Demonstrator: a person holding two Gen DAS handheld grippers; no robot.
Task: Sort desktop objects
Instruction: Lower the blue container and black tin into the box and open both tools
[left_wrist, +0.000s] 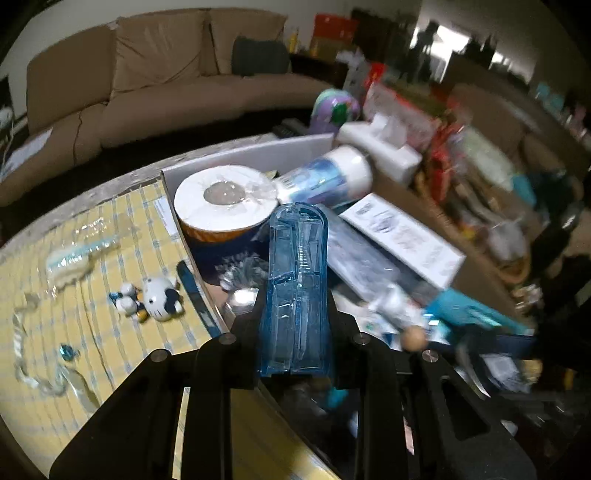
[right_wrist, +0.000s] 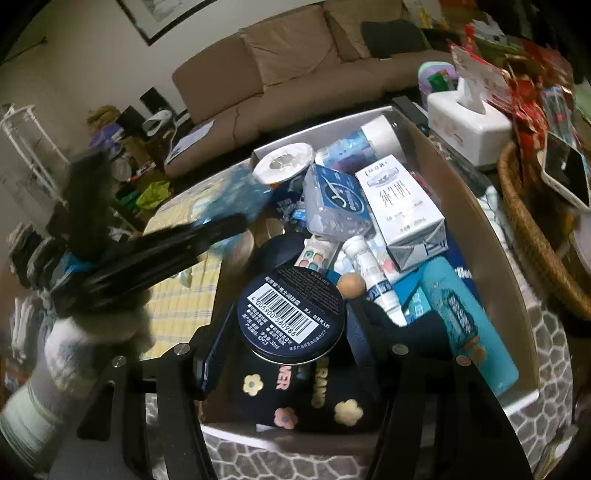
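Left gripper (left_wrist: 293, 332) pinches a blue case (left_wrist: 297, 291); right gripper (right_wrist: 291, 332) clamps a round tin (right_wrist: 291, 314). Box (right_wrist: 491, 236) packed; cat figurine (left_wrist: 160, 297) waits mid-left.

One cardboard box (right_wrist: 491, 236) on table. Inside: one tape roll (left_wrist: 225, 201), one milk carton (right_wrist: 400, 205), one teal bottle (right_wrist: 467, 325), one white tube (right_wrist: 369, 273), one wooden ball (right_wrist: 351, 285), one blue-white cylinder (left_wrist: 325, 177). Two grippers seen: one held clear blue case (left_wrist: 295, 295), other held round dark tin (right_wrist: 291, 314). One cat figurine (left_wrist: 162, 299) on one yellow cloth (left_wrist: 110, 221). One tissue box (right_wrist: 467, 122), one wicker basket (right_wrist: 524, 229), one sofa (left_wrist: 147, 85).
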